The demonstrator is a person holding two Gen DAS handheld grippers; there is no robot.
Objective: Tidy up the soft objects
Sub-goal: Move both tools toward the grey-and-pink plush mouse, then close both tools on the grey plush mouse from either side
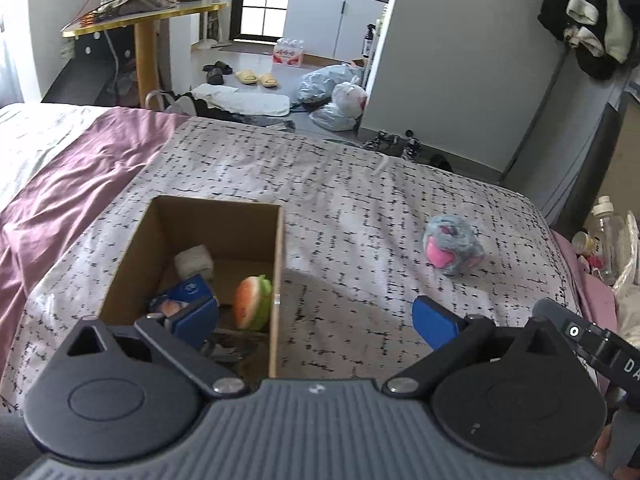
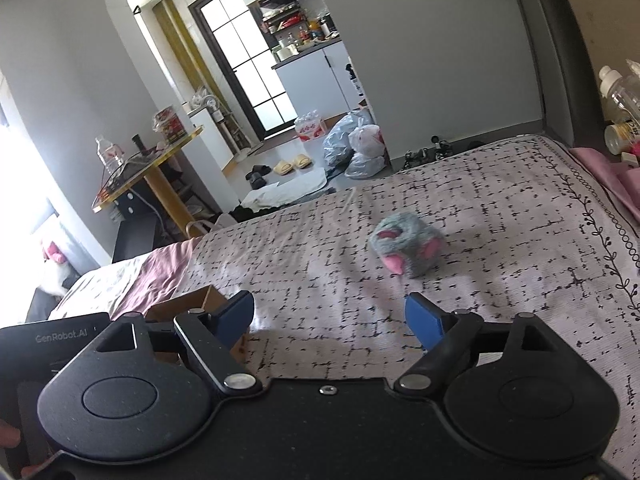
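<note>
In the left wrist view we see our left gripper spread wide with nothing between its blue pads, hanging over the right wall of the cardboard box that sits lower left of centre on the patterned bedspread. This view alone looks down into the box: a watermelon-slice plush leans against the right inner wall, a white soft block lies toward the far end, and a blue packet shows partly behind the left pad.

The grey-and-pink plush toy lies on the bedspread right of centre, well apart from the box.

In the right wrist view our right gripper is likewise wide open and empty, and the same plush toy sits just above and right of centre, beyond the fingertips. Here only a corner of the box peeks out at lower left behind the left pad, its contents hidden.
</note>
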